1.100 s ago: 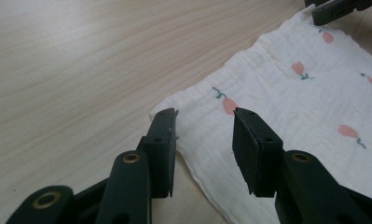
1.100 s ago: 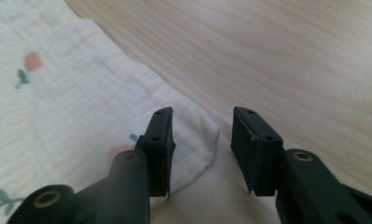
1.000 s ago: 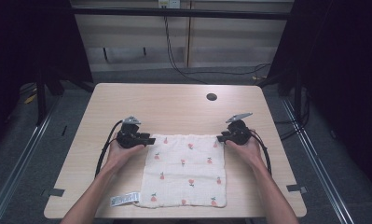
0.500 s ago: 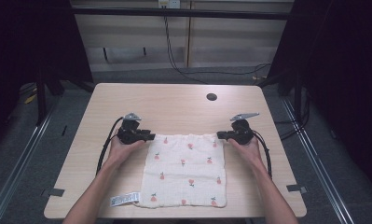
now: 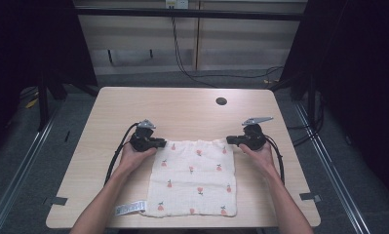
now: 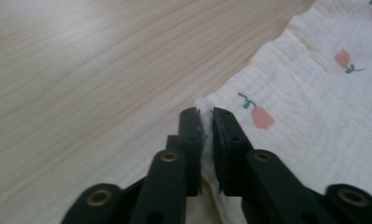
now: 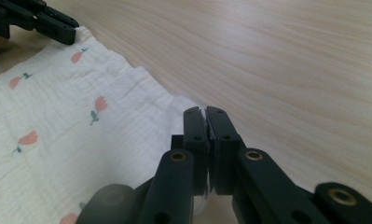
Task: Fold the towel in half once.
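Cloth [image 5: 196, 178] with small flower prints lies flat on the table [image 5: 182, 112], near its front edge. Left tongs [image 5: 162, 144] have just been closing and pinch the cloth's far left corner. Right tongs [image 5: 229, 140] are clamped tight on its far right corner.

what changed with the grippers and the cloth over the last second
Both grippers moved in to the cloth's far corners and pinched them. The left gripper has just been closing, with the left far corner between its jaws; the right gripper closed a little sooner on the right far corner. The far edge now looks slightly gathered. The cloth otherwise lies flat in place on the table.
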`<state>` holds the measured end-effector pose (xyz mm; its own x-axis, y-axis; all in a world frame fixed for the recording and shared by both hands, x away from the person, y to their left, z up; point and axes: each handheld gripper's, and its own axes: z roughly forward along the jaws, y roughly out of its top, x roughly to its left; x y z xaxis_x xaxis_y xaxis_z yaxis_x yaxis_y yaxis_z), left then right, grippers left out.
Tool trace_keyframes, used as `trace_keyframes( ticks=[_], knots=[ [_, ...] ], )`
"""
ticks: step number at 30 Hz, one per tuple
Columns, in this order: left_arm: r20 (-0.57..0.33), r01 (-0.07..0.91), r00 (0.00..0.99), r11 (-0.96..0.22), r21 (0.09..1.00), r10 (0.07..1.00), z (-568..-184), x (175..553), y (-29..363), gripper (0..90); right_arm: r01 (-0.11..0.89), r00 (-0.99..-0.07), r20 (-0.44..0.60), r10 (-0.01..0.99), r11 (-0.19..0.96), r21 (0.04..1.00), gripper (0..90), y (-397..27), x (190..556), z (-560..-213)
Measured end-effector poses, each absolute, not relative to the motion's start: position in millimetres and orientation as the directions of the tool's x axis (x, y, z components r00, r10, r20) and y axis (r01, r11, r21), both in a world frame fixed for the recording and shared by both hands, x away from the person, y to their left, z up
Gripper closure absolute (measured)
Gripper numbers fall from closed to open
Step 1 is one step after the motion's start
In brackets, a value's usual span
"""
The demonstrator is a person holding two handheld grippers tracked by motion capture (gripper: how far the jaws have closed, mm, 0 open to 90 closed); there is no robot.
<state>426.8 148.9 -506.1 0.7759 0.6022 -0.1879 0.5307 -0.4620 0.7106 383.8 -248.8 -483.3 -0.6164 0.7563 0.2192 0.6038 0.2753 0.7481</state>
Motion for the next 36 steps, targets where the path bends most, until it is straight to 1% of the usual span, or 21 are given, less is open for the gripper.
trace_keyframes(
  ticks=[1,3,5,7,10,14,20,24,26,28,29,33,36],
  knots=[
    [-0.234,0.551,0.771,-0.436,0.712,0.593,-508.3,427.9,150.2,85.2,0.604,-0.617,0.223,0.755,0.272,0.749,87.6,-248.8,383.7,-483.0],
    [-0.245,0.554,0.764,-0.414,0.722,0.596,-510.0,428.3,152.6,87.0,0.601,-0.621,0.223,0.751,0.274,0.751,87.7,-249.0,383.5,-482.1],
    [-0.231,0.549,0.765,-0.423,0.721,0.601,-507.8,428.0,154.7,87.2,0.597,-0.626,0.227,0.746,0.271,0.755,87.9,-249.9,383.2,-481.0],
    [-0.245,0.545,0.766,-0.399,0.737,0.594,-502.0,426.6,156.9,87.3,0.597,-0.625,0.231,0.745,0.266,0.757,88.0,-251.0,382.9,-478.7],
    [-0.244,0.529,0.776,-0.390,0.754,0.582,-492.2,424.2,157.6,87.3,0.594,-0.627,0.250,0.738,0.246,0.766,88.0,-253.5,382.5,-472.8],
    [-0.235,0.495,0.790,-0.363,0.789,0.567,-473.0,414.5,162.3,87.2,0.575,-0.634,0.253,0.731,0.227,0.786,88.0,-256.3,380.5,-462.3],
    [-0.207,0.455,0.811,-0.368,0.811,0.547,-454.1,404.3,167.4,87.2,0.551,-0.641,0.250,0.725,0.209,0.808,88.1,-261.7,376.0,-448.5],
    [-0.214,0.441,0.812,-0.331,0.834,0.543,-444.4,408.0,166.8,87.2,0.541,-0.638,0.237,0.733,0.208,0.815,88.2,-262.3,378.5,-440.4],
    [-0.220,0.442,0.809,-0.317,0.839,0.545,-442.0,411.0,165.3,87.2,0.531,-0.637,0.235,0.734,0.197,0.824,88.1,-263.4,380.6,-435.2],
    [-0.198,0.433,0.810,-0.335,0.837,0.552,-441.5,411.3,166.0,87.1,0.525,-0.637,0.236,0.734,0.189,0.830,88.2,-264.5,382.0,-430.9],
    [-0.204,0.436,0.812,-0.335,0.836,0.547,-442.6,409.4,167.3,87.1,0.526,-0.636,0.240,0.733,0.184,0.830,88.2,-264.9,381.7,-430.2],
    [-0.208,0.436,0.818,-0.341,0.833,0.536,-448.6,396.7,174.6,87.1,0.517,-0.655,0.261,0.709,0.168,0.839,88.3,-265.5,372.1,-437.1],
    [-0.218,0.437,0.821,-0.335,0.835,0.528,-448.9,390.3,179.0,87.1,0.501,-0.663,0.251,0.705,0.169,0.849,88.4,-263.9,362.8,-438.7]
  ],
)
